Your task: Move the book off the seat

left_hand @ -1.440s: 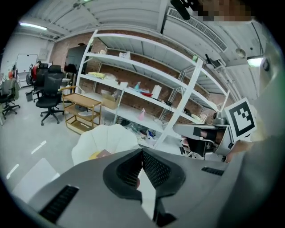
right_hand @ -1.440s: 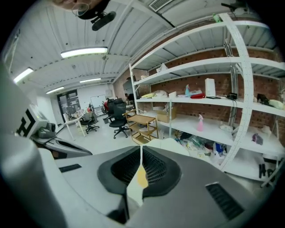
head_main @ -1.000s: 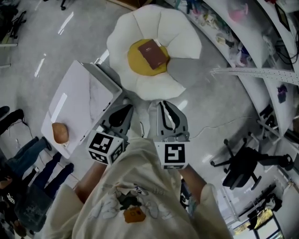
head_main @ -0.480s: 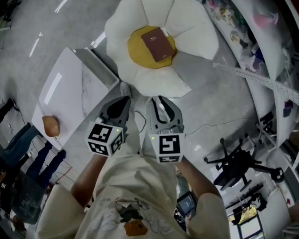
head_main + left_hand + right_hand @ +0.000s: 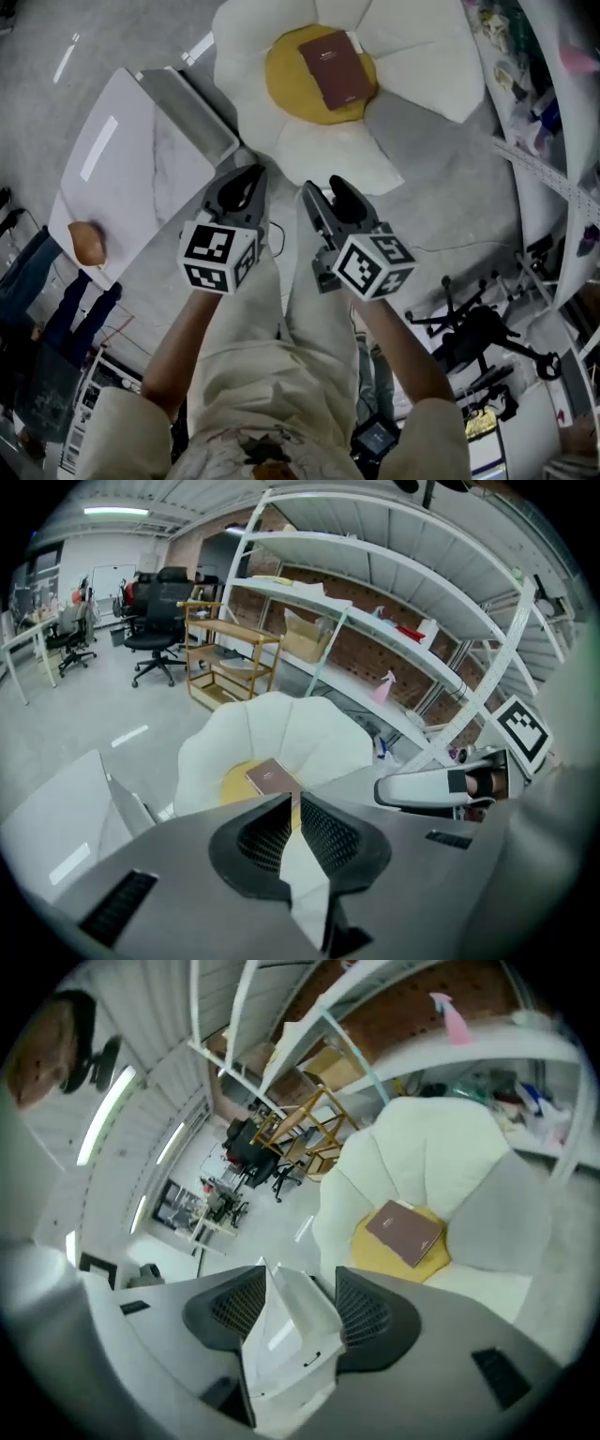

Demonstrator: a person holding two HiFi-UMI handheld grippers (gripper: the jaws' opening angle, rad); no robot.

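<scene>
A brown book [image 5: 336,68] lies flat on the yellow centre of a white flower-shaped seat [image 5: 328,159], which stands on the floor ahead of me. Both grippers hover short of the seat's near petal, apart from the book. My left gripper [image 5: 242,187] is shut with nothing in it. My right gripper [image 5: 328,195] is tilted, its jaws opening with nothing between them. In the left gripper view the book [image 5: 270,778] shows just beyond the shut gripper [image 5: 292,803]. In the right gripper view the book [image 5: 405,1233] lies up and to the right of the spread gripper [image 5: 298,1283].
A white table [image 5: 131,178] stands left of the seat, with a brown rounded object [image 5: 86,242] near its corner. White shelving [image 5: 534,169] runs along the right. A black office chair [image 5: 478,333] stands at the lower right. A person's legs [image 5: 47,309] show at the far left.
Both grippers have come closer to the seat. The right gripper has turned and its jaws have spread apart. The left gripper stays shut.
</scene>
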